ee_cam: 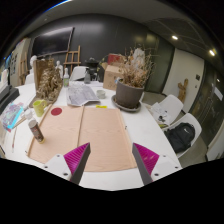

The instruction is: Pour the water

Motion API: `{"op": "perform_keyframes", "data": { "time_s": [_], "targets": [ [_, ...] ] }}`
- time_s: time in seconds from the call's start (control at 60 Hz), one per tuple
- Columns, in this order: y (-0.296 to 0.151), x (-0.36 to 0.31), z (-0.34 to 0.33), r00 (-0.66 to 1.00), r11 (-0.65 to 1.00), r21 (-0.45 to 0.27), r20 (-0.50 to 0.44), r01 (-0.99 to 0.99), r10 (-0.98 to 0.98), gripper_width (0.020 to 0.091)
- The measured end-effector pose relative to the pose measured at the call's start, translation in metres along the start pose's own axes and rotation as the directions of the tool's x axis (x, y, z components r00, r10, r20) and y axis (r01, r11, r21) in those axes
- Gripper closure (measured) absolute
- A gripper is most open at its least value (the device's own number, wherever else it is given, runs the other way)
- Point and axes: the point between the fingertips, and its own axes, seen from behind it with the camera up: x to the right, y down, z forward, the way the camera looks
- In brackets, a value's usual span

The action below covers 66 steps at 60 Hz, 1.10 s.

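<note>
The gripper (109, 160) sits at the bottom centre of the frame, its two fingers spread wide with nothing between them. The pink pads (76, 156) face each other across open space, one at lower left, one at lower right. Both fingers hang above the near edge of a white table (150, 125) that fills the middle of the frame.

Just ahead of the fingers, in the centre, lies a large brown paper sheet (85, 132), flat on the table and running from the near edge toward the middle. At its left edge, in the left-centre of the frame, stands a small dark bottle (37, 129), upright; it is the nearest vessel, well apart from the fingers and to their left. I cannot tell whether it holds water.

Further back, at upper left, stands a tall clear vase (46, 82) with dry stems. Near it, in the upper centre, a grey crumpled bag (80, 95) lies on the table. To the right of centre, in the upper middle, a brown pot (129, 94) holds a dry plant. A cardboard box (111, 74) is behind it.

At the right of the frame, two white chairs (172, 106) stand beside the table; a black bag (182, 136) rests on the nearer one. Small items clutter the far left edge, too small to name.
</note>
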Motion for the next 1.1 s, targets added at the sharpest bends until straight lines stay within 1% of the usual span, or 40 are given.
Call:
{"op": "perform_keyframes", "data": {
  "time_s": [0.117,0.233,0.317,0.45,0.55,0.633,0.7,0.817,0.867,0.933,0.967,1.017,1.067,1.1],
  "targets": [
    [0.004,-0.025,-0.001,0.999,1.000,-0.005,0.041,0.019,-0.018,0.0245],
    [0.013,-0.077,-0.004,0.995,0.999,-0.011,0.093,0.032,-0.031,0.0245],
    [0.018,-0.123,-0.006,0.988,0.999,-0.007,0.148,0.037,-0.035,0.0241],
    [0.021,-0.209,-0.007,0.961,0.999,0.025,0.275,0.034,-0.040,0.0244],
    [0.013,-0.265,-0.002,0.942,0.997,0.071,0.332,0.029,-0.051,0.0241],
    [0.005,-0.305,0.010,0.932,0.993,0.117,0.357,0.029,-0.070,0.0243],
    [-0.002,-0.329,0.027,0.932,0.988,0.153,0.354,0.026,-0.079,0.0243],
    [-0.012,-0.359,0.062,0.940,0.982,0.190,0.337,-0.005,-0.060,0.0246],
    [-0.015,-0.368,0.079,0.942,0.981,0.195,0.333,-0.020,-0.047,0.0256],
    [-0.018,-0.378,0.097,0.944,0.979,0.200,0.329,-0.044,-0.025,0.0291],
    [-0.017,-0.382,0.105,0.944,0.979,0.198,0.328,-0.051,-0.018,0.0330],
    [-0.014,-0.386,0.115,0.946,0.981,0.185,0.324,-0.057,-0.006,0.0450],
    [-0.014,-0.386,0.128,0.950,0.982,0.180,0.313,-0.062,0.002,0.0604],
    [-0.014,-0.389,0.125,0.949,0.979,0.191,0.315,-0.068,0.005,0.0674]
  ]
}}
